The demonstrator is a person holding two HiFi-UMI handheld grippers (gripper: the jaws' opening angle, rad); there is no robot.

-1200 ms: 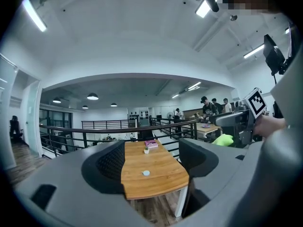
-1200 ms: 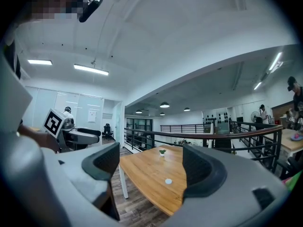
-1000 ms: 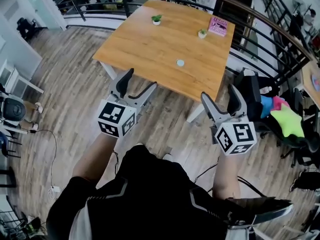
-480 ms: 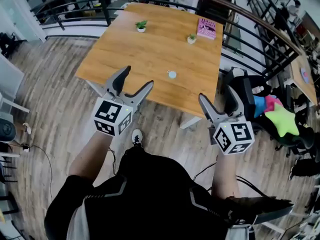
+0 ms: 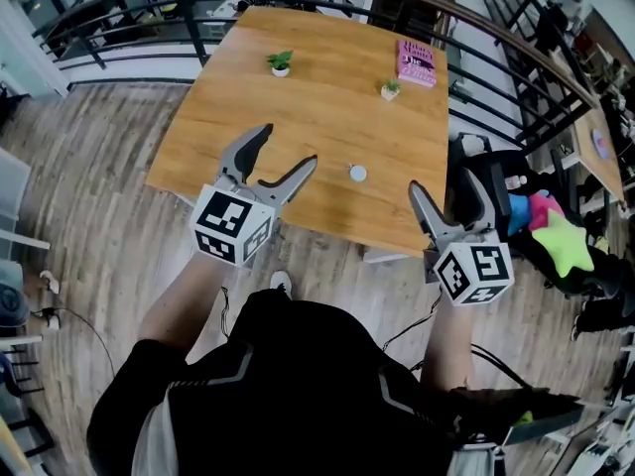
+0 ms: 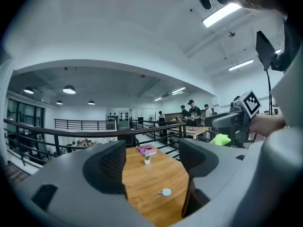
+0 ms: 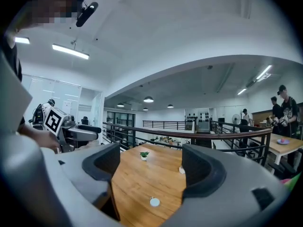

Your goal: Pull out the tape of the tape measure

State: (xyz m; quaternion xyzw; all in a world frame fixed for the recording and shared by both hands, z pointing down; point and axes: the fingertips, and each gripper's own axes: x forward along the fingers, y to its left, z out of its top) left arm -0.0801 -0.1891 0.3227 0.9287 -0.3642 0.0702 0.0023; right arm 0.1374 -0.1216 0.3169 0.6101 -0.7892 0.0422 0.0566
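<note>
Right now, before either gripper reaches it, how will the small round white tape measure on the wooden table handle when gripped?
The small round white tape measure looks low and disc-like, so it probably won't tip. Lying alone on the smooth wooden table, it may slide if nudged.

A wooden worktop (image 5: 298,107) stood on a plank floor (image 5: 89,196), with a dark railing (image 7: 181,133) behind it. At its far end sat a left plant (image 5: 281,62), a right plant (image 5: 390,89) and a pink book (image 5: 417,62) in the corner. A green star cushion (image 5: 568,244) lay off to the right.
</note>
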